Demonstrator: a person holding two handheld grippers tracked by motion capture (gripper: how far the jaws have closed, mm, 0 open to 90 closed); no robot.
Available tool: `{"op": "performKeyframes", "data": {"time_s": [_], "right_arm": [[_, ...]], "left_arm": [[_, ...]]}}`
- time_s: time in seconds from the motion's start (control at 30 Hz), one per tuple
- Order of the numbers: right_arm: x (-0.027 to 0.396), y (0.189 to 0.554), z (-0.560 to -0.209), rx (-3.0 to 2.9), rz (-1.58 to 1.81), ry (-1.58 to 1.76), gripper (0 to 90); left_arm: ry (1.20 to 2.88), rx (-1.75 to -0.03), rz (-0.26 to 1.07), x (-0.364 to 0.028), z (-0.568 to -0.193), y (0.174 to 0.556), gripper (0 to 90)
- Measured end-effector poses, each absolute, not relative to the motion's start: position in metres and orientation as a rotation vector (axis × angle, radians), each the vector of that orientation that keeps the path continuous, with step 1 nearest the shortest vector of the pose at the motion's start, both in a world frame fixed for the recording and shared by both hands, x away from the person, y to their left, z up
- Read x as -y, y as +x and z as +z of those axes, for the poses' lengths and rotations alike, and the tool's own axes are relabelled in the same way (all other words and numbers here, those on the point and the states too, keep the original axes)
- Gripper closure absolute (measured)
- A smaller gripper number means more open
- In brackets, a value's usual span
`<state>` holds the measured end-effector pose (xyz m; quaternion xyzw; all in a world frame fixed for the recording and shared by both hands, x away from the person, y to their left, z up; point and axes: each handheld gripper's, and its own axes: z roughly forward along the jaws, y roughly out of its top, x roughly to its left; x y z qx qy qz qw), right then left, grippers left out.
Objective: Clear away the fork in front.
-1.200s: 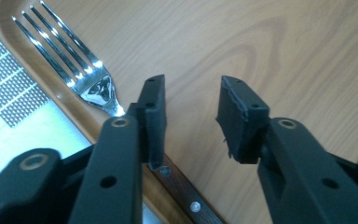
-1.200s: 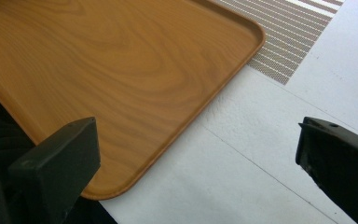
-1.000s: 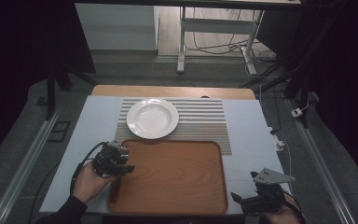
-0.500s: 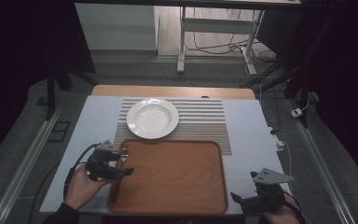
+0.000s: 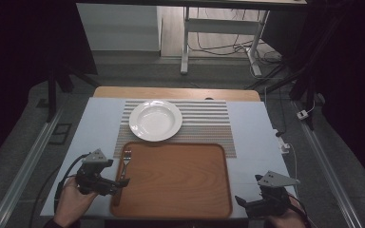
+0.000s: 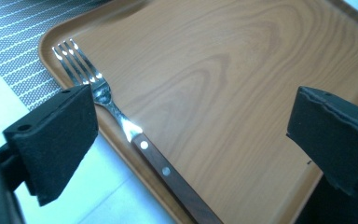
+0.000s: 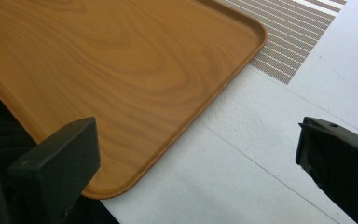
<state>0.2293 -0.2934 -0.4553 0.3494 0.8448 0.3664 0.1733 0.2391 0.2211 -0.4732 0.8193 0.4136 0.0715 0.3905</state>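
A fork (image 5: 125, 163) with a dark riveted handle lies along the left rim of the brown wooden tray (image 5: 180, 180), tines pointing away from me. In the left gripper view the fork (image 6: 121, 126) rests on the tray (image 6: 223, 93) beyond my left gripper (image 6: 191, 116), untouched by its pads. My left gripper (image 5: 118, 183) sits at the tray's near left corner; its jaws have just been opening and stand wide. My right gripper (image 5: 241, 201) rests at the tray's near right corner, and the right gripper view shows it (image 7: 196, 140) open with nothing between its fingers.
A white plate (image 5: 155, 119) sits on a striped placemat (image 5: 209, 118) behind the tray. The mat lies on a pale table cover (image 5: 256, 152), with a small white cable part (image 5: 285, 146) at its right edge. The tray corner (image 7: 242, 37) meets the mat (image 7: 293, 32).
My left gripper has drawn back toward the near edge of the table and its jaws have spread apart, leaving the fork lying on the tray's left side. The right gripper has not moved.
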Motion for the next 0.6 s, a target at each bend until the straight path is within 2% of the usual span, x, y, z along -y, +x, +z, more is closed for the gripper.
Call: {"op": "performKeyframes", "data": {"time_s": [0.6], "right_arm": [[0.295, 0.231, -0.456, -2.396, 1.049, 1.016, 0.2]], "left_arm": [[1.979, -1.077, 0.184, -0.254, -0.474, 0.201, 0.0]]}}
